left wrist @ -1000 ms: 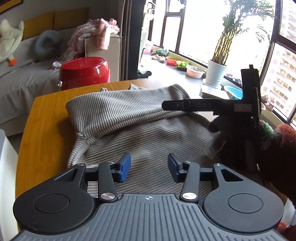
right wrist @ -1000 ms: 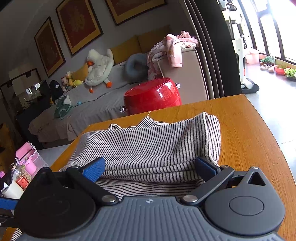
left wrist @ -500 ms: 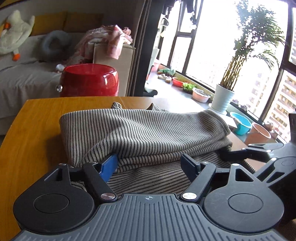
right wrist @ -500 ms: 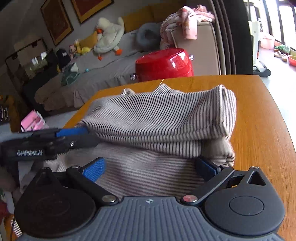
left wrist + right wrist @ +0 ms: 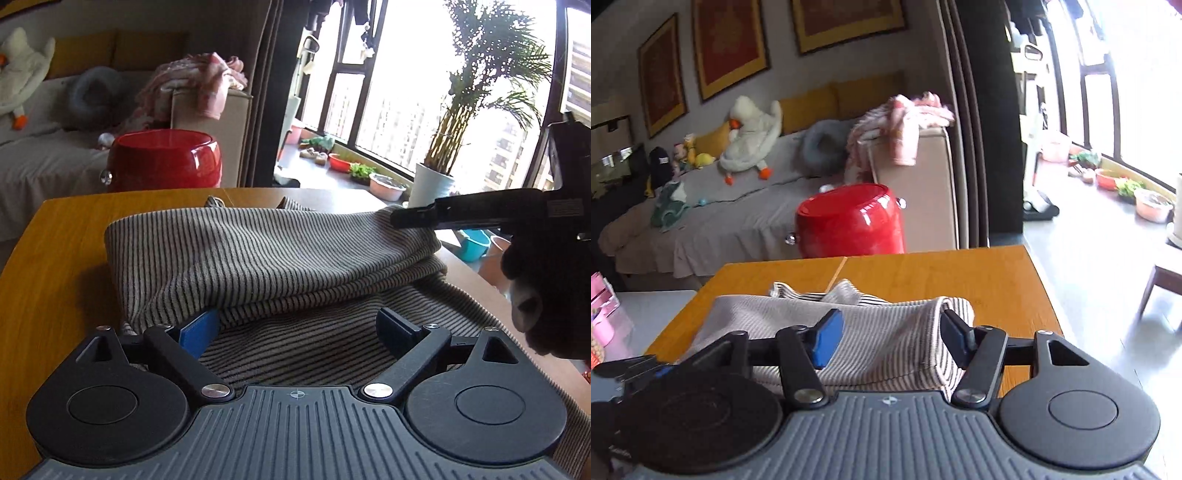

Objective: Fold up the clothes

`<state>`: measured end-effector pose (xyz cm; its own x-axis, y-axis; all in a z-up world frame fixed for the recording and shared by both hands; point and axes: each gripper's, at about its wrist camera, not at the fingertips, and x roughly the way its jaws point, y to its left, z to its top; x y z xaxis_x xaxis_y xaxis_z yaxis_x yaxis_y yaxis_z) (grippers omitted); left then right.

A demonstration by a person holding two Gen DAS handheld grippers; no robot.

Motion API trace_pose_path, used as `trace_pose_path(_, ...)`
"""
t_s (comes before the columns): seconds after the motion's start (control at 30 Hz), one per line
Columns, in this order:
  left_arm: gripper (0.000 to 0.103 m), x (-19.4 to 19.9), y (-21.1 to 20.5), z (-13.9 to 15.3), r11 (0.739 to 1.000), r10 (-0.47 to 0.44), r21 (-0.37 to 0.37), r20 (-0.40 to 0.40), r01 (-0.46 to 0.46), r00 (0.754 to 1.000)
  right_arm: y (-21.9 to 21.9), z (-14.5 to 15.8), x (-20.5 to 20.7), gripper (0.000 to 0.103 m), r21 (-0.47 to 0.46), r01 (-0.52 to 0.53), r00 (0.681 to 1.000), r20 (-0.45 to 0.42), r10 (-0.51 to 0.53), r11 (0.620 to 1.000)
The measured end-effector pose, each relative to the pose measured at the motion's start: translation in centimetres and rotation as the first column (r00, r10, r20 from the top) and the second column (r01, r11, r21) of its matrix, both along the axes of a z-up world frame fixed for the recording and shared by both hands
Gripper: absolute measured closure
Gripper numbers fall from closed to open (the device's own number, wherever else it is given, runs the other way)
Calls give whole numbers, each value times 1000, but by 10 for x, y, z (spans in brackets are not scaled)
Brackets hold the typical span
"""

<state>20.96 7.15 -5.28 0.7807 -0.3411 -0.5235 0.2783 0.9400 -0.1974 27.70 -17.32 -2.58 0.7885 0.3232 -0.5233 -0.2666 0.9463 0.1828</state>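
A grey striped garment (image 5: 266, 254) lies folded over on the wooden table (image 5: 51, 266); its upper layer rests on a flatter lower layer. My left gripper (image 5: 295, 328) is open, low at the garment's near edge, its blue left pad (image 5: 197, 330) tucked under the fold. My right gripper (image 5: 886, 338) is open above the garment's (image 5: 886, 343) right end. It also shows in the left wrist view (image 5: 491, 214), its finger reaching over the garment's far right corner.
A red round stool (image 5: 164, 160) stands beyond the table's far edge, with a sofa (image 5: 713, 218) behind it. A potted plant (image 5: 432, 184) and bowls stand by the window at right. The table's right edge (image 5: 1045, 295) drops to the floor.
The left gripper's jaws have opened wider at the fold. The right gripper has risen and pulled back, and its jaws have narrowed somewhat while staying open.
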Motion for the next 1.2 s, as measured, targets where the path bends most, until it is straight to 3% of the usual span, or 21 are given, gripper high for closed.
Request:
trace_pose_path(0.03, 7, -1, 2, 1, 1000, 2, -7, -1, -2, 1000, 1, -8, 11, 70, -3, 5, 999, -37, -5, 1000)
trace_pose_path(0.13, 7, -7, 9, 9, 999, -16, -49, -14, 15, 1000, 3, -20, 25, 91, 42, 13, 993, -122, -8, 999)
trace_pose_path(0.3, 5, -12, 15, 36, 991, -30, -131, 61, 38, 998, -5, 13, 16, 96, 87, 1, 1000, -5, 0, 996)
trace_pose_path(0.37, 4, -10, 16, 45, 989, -13, -145, 101, 27, 995, -10, 10, 19, 97, 72, 21, 1000, -21, -19, 997)
trace_pose_path(0.57, 3, 14, 5, 19, 998, 32, -58, 50, -30, 998, -24, -42, 18, 97, 4, 80, 990, -118, -79, 997)
trace_pose_path(0.67, 2, 16, 4, 8, 998, 43, -42, 44, -41, 998, -31, -46, 17, 97, 36, 113, 984, -139, -107, 993)
trace_pose_path(0.93, 2, 15, 9, -2, 997, 51, -67, 34, -48, 998, -10, -47, 6, 94, -86, 171, 983, -49, -176, 981)
trace_pose_path(1.13, 1, 14, 9, -2, 997, 49, -68, 34, -47, 998, -5, -41, -7, 71, -129, 229, 973, 47, -225, 965)
trace_pose_path(1.2, 1, 13, 8, -2, 997, 49, -68, 34, -46, 998, -3, -41, -8, 68, -140, 231, 973, 57, -225, 963)
